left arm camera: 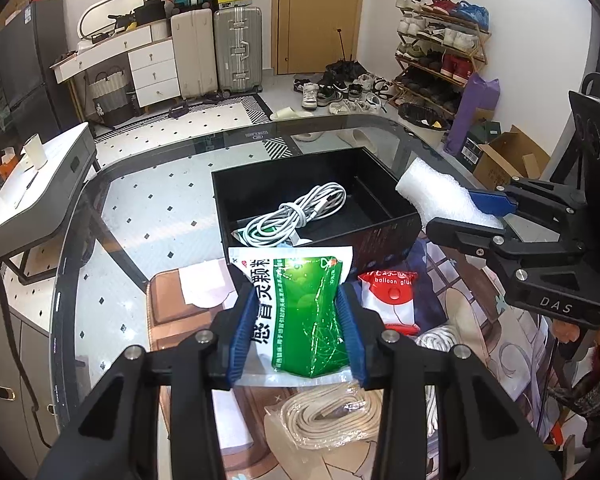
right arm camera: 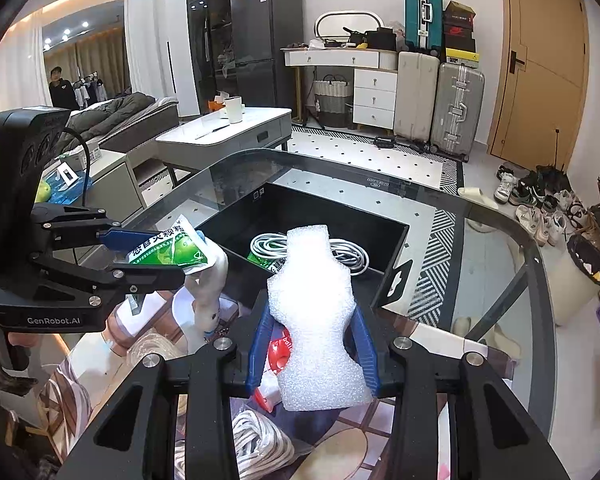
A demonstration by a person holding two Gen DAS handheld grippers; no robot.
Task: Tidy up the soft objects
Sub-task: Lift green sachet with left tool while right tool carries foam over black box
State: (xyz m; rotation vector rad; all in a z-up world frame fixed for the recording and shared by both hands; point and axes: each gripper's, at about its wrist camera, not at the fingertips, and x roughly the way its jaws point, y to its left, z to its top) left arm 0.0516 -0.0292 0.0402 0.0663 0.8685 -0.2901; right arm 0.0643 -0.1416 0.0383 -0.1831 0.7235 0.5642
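Note:
My left gripper [left arm camera: 298,330] is shut on a green and white medicine pouch [left arm camera: 306,312] and holds it above the table, just in front of the black box [left arm camera: 384,236]. The pouch also shows in the right wrist view [right arm camera: 168,252]. My right gripper [right arm camera: 314,344] is shut on a white foam sheet [right arm camera: 316,312] and holds it near the box's front right corner; the foam also shows in the left wrist view [left arm camera: 436,192]. A coiled white cable [left arm camera: 300,214] and another green pouch [right arm camera: 266,262] lie inside the box.
On the glass table [left arm camera: 140,208] lie a red and white balloon glue packet [left arm camera: 392,300], a bagged beige strap [left arm camera: 332,416], white rope [right arm camera: 260,444] and a printed cloth [left arm camera: 480,320]. A white side table [right arm camera: 220,132] stands beyond the table.

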